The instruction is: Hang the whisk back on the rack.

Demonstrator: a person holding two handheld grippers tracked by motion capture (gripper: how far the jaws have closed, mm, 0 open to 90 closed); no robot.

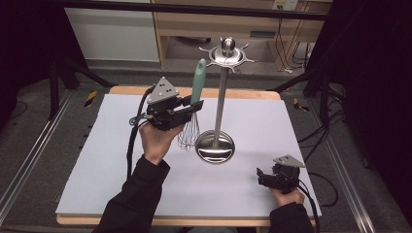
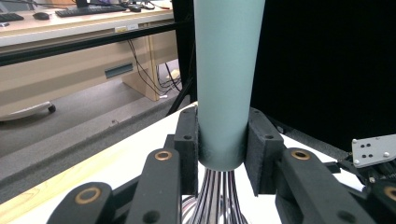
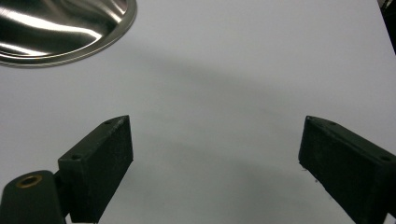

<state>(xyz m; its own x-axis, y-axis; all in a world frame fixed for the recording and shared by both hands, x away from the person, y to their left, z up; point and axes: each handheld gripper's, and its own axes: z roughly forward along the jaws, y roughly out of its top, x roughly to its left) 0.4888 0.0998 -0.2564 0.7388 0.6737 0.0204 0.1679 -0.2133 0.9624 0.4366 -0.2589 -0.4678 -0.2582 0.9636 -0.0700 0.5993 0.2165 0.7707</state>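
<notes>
I've got the left gripper (image 1: 192, 108) raised off the table (image 1: 272, 116), jaws clamped on the whisk (image 1: 194, 104), gripping low on its green handle (image 2: 227, 79) just above where the wires (image 2: 219, 198) fan out. The whisk stands upright in my grip, handle pointing up, wire head hanging below the jaws and clear of the white surface. Just beyond my left jaws, to their right, stands the steel utensil stand (image 1: 221, 97), its round base (image 1: 214, 147) near the whisk wires, its hooked crown (image 1: 227, 52) up beside the handle tip. My right gripper (image 1: 261, 175) sits low at the near right of the table, jaws spread wide apart over bare white surface, with the stand's base (image 3: 60, 30) ahead and to their left.
</notes>
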